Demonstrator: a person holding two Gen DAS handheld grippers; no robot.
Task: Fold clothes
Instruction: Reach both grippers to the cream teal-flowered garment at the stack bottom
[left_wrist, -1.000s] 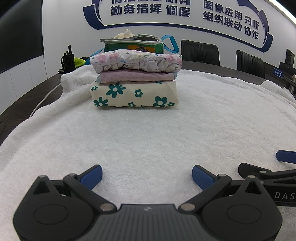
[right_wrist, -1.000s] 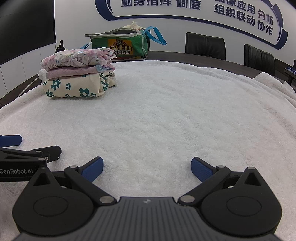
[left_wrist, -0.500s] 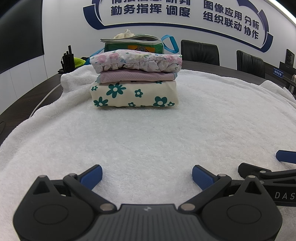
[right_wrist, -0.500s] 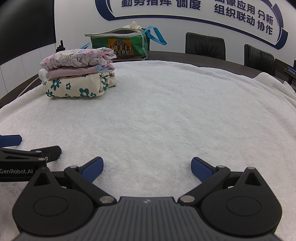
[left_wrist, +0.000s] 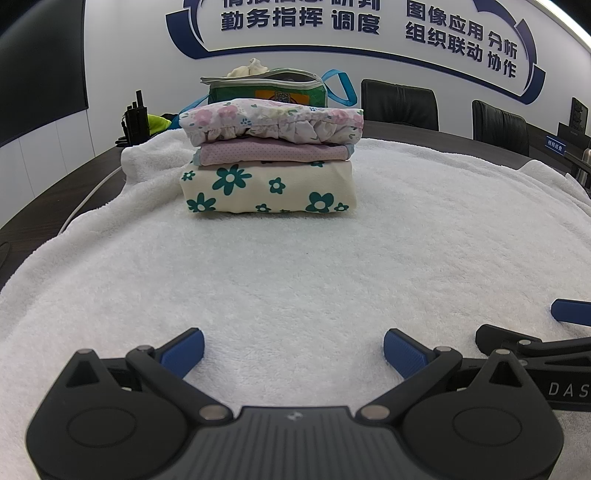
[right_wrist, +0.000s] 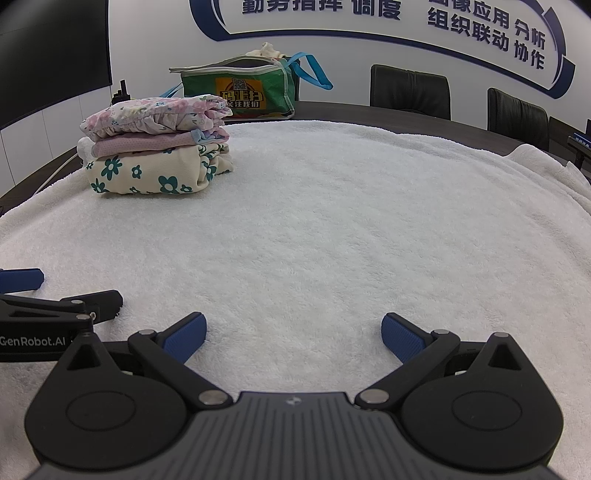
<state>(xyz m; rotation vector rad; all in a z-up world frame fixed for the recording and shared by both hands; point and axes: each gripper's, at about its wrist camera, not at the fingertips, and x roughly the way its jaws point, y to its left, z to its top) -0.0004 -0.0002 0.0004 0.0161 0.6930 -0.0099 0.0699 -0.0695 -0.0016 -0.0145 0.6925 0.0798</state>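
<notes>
While three folded clothes (left_wrist: 269, 162) sat stacked near the far left edge of the towel-covered surface (left_wrist: 295, 266) (likely done), the left gripper (left_wrist: 293, 349) and right gripper (right_wrist: 293, 334) rested wide apart, empty.

Wide stretch of white towel (left_wrist: 295, 266) left unobstructed ahead of both grippers, far left portion occupied by stack of folded clothes (left_wrist: 271, 162), green bag (right_wrist: 240, 92) set behind it, chairs (right_wrist: 410, 90) ranged beyond the table edge.
</notes>
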